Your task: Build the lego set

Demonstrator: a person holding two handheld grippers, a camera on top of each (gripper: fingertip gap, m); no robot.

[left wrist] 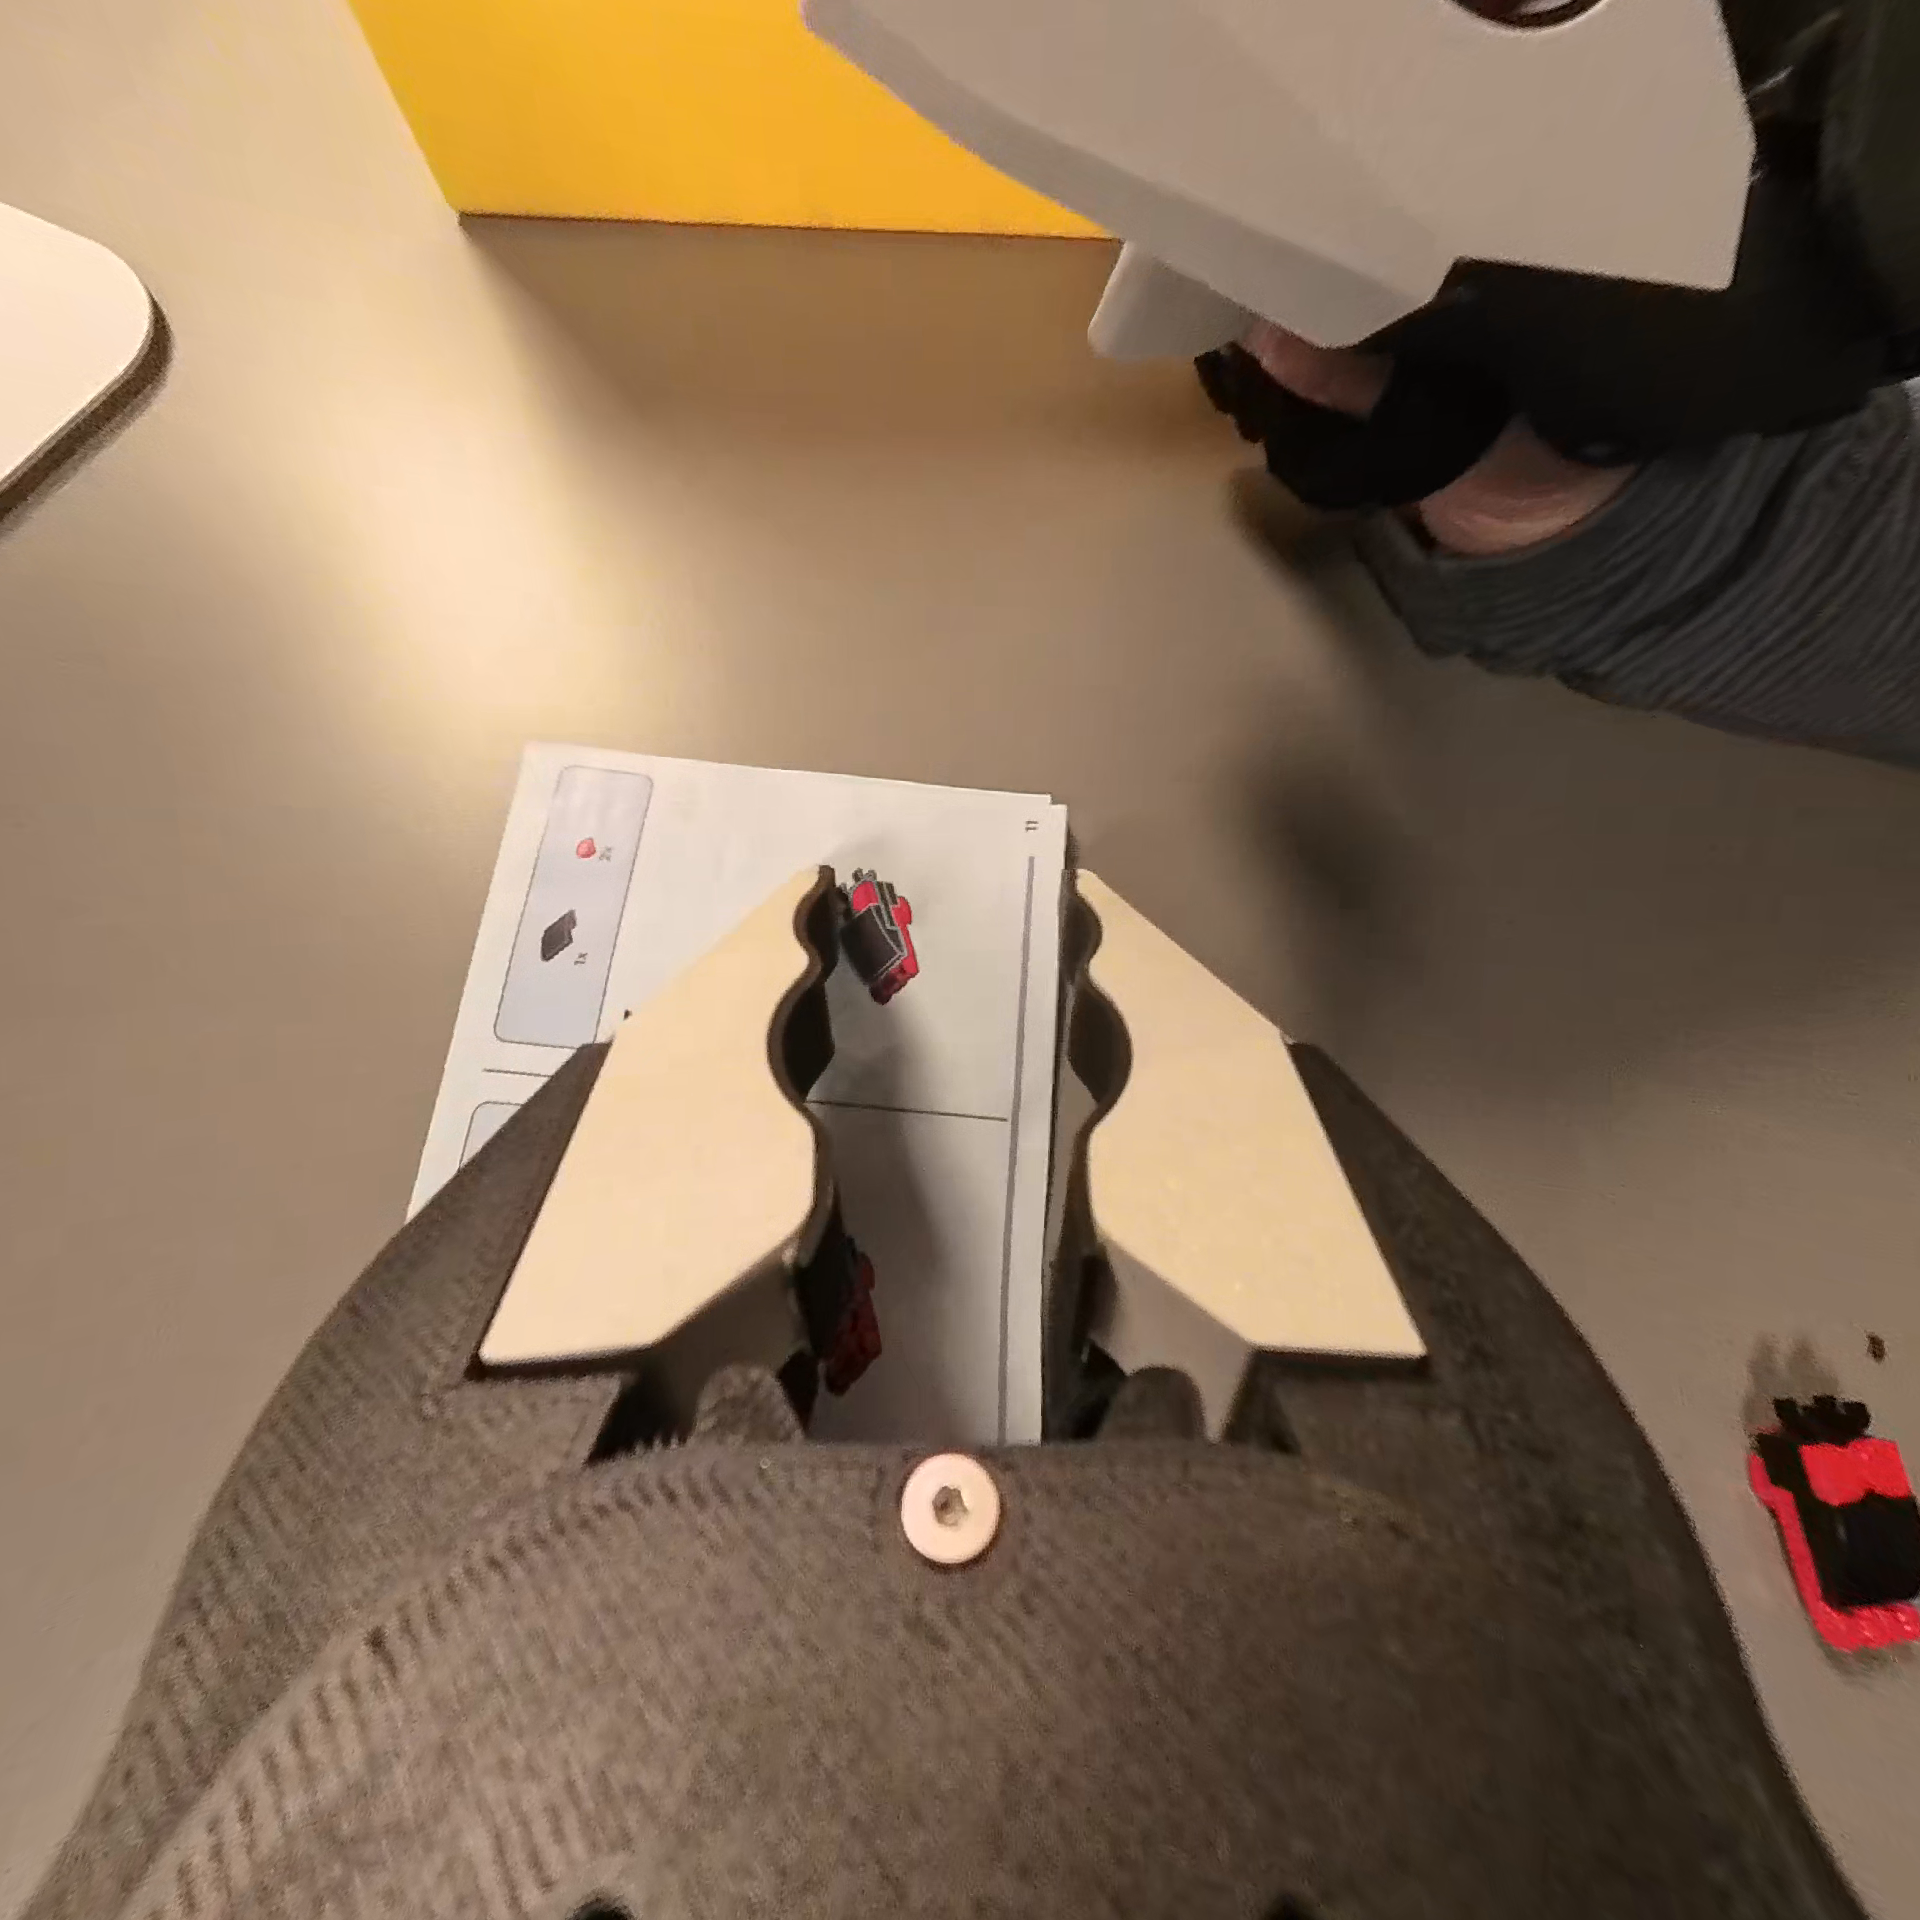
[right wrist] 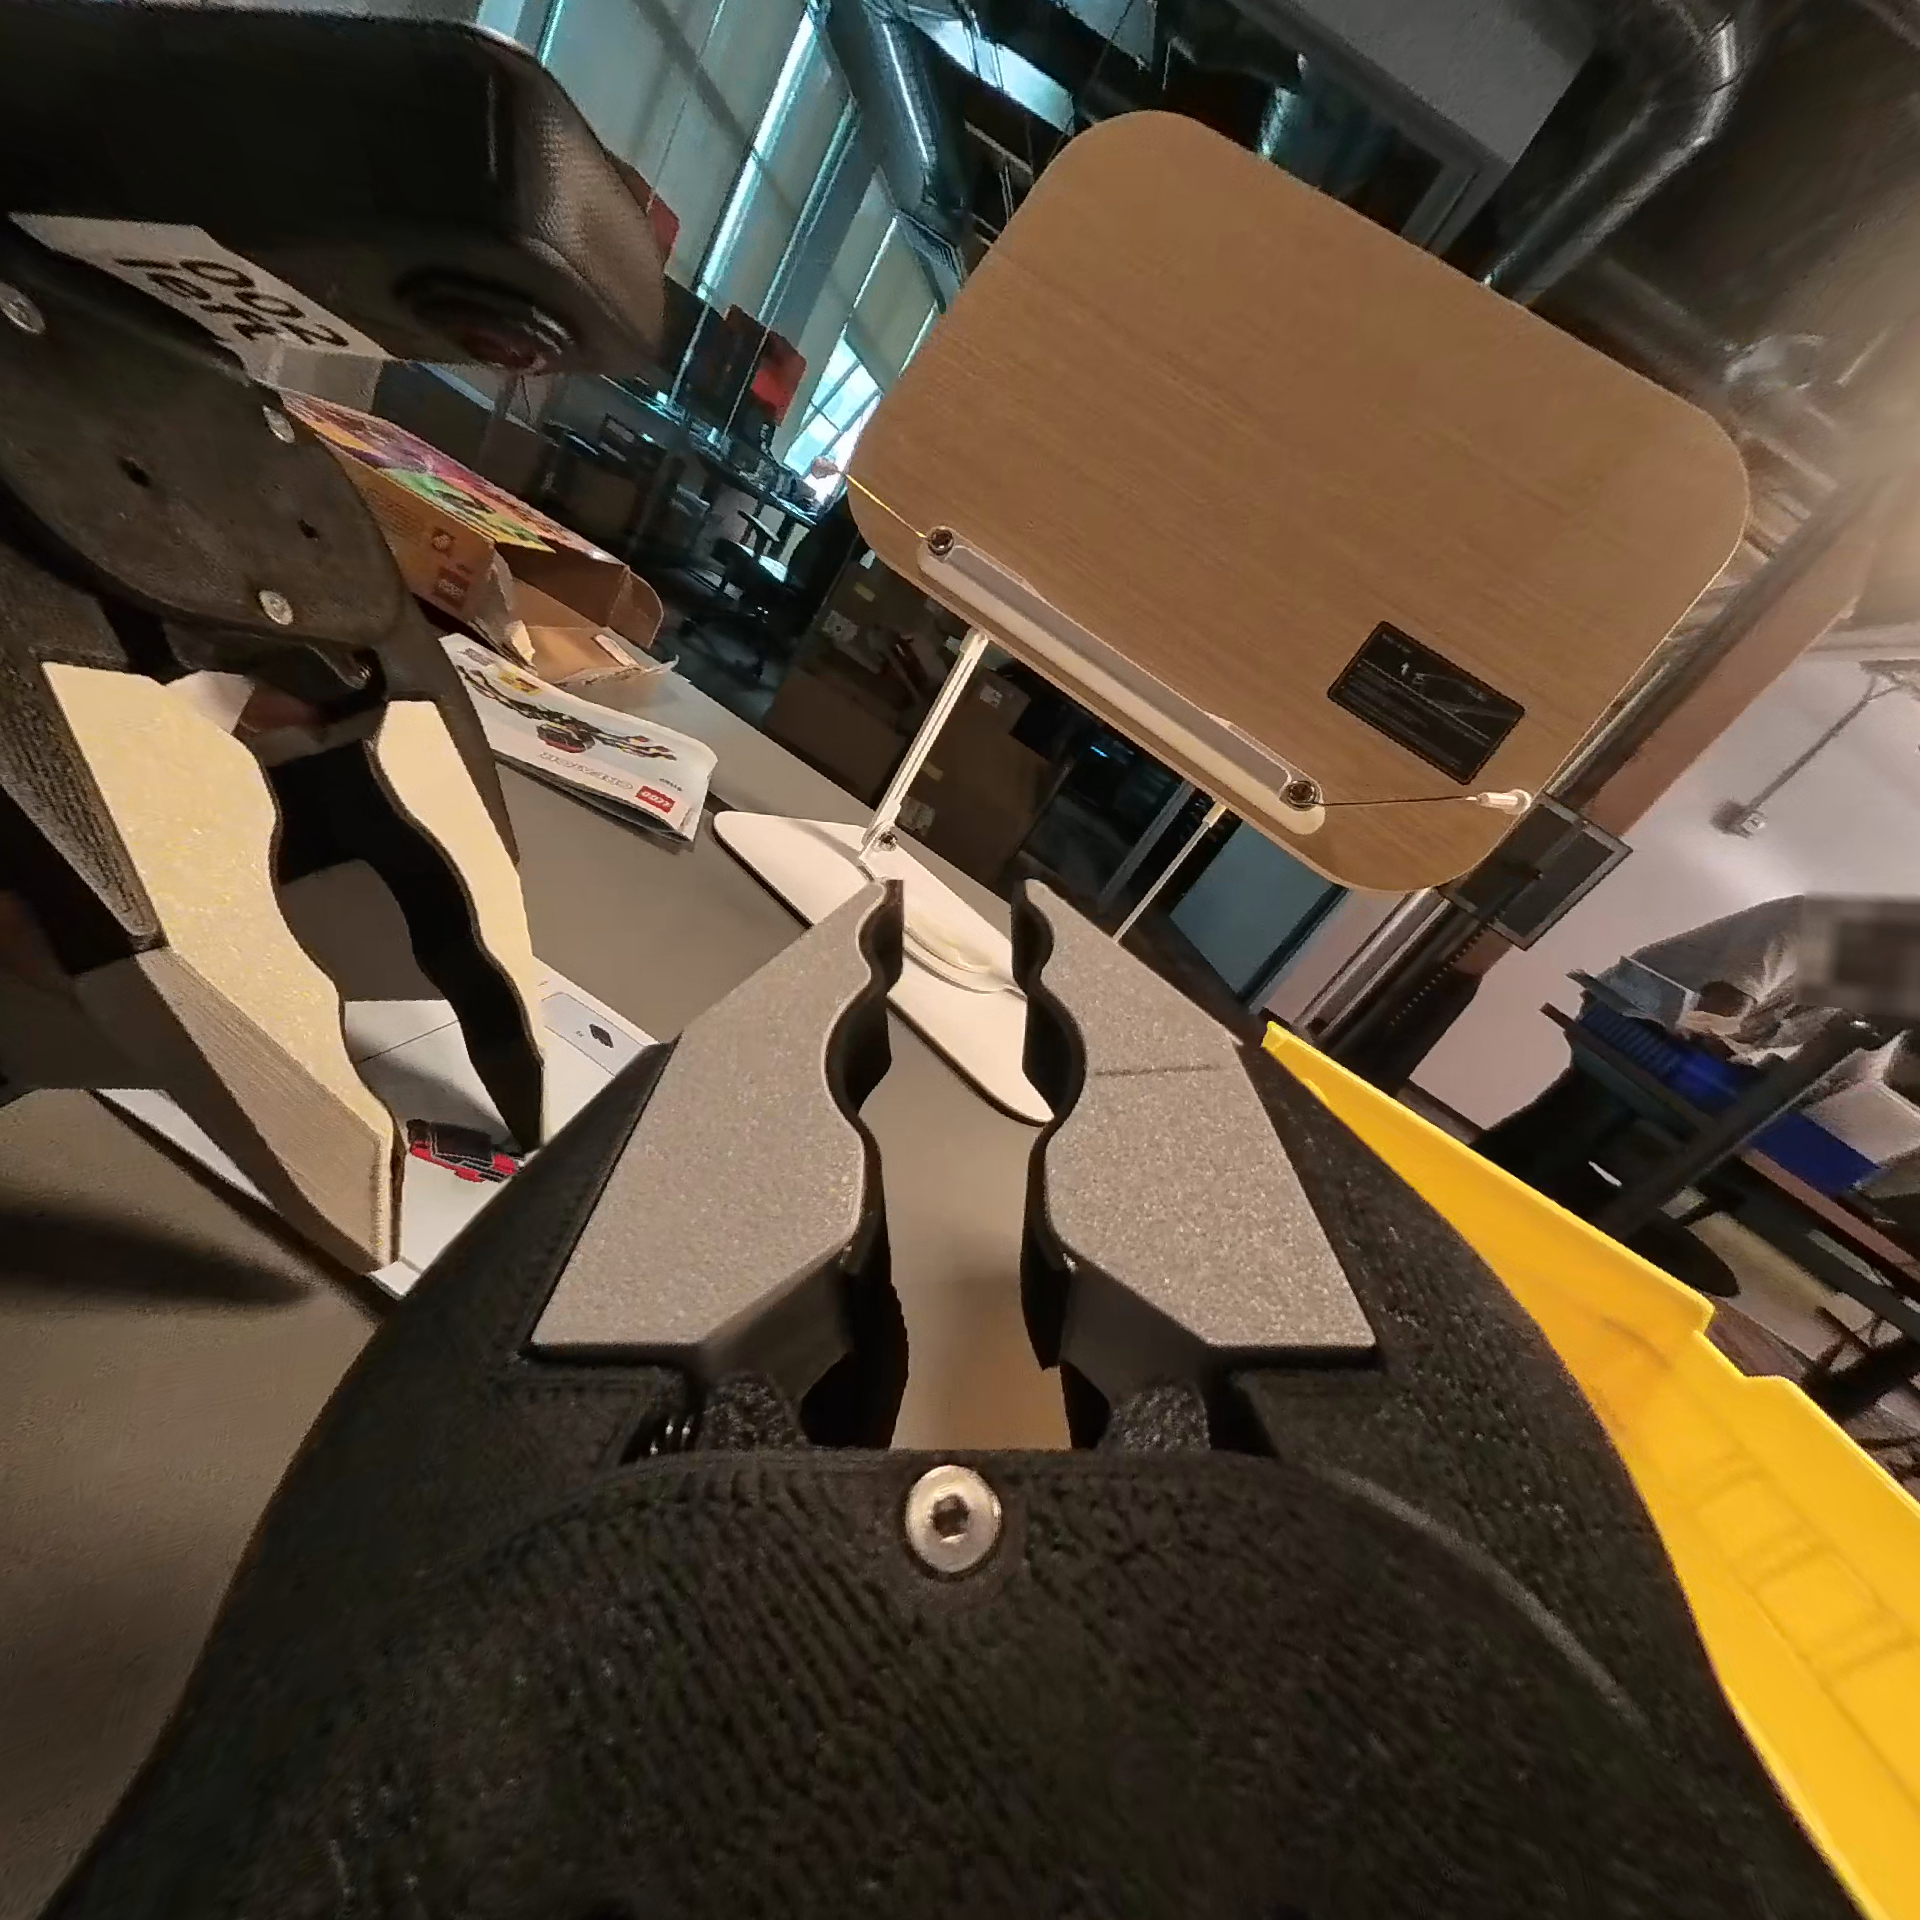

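**Left wrist view: both jaws empty over the booklet**

Left wrist view looks down on a tan surface [left wrist: 520, 571]. Nearest, at the right edge, a small red and black lego car [left wrist: 1834, 1532] lies on the surface, well apart from the gripper. The left gripper [left wrist: 945, 883] hangs over an open instruction booklet [left wrist: 727, 831], its cream jaws parted with nothing between them; the page shows through the gap. Farther off, at the upper right, the right gripper's pale body [left wrist: 1351, 156] is held by a hand in a dark glove [left wrist: 1351, 436] with a grey striped sleeve [left wrist: 1714, 623]. A yellow bin [left wrist: 675, 104] stands at the far edge.

From the right wrist view, the right gripper [right wrist: 951, 899] has grey jaws, also parted and empty. To its left the left gripper's fingers [right wrist: 239, 987] point down at the booklet [right wrist: 582, 1039], where a printed picture of the car shows. The yellow bin [right wrist: 1558, 1299] runs along the right. Beyond stand a wood-faced panel on a white base [right wrist: 1299, 468], a second booklet [right wrist: 592, 748] and an opened cardboard box [right wrist: 499, 551].
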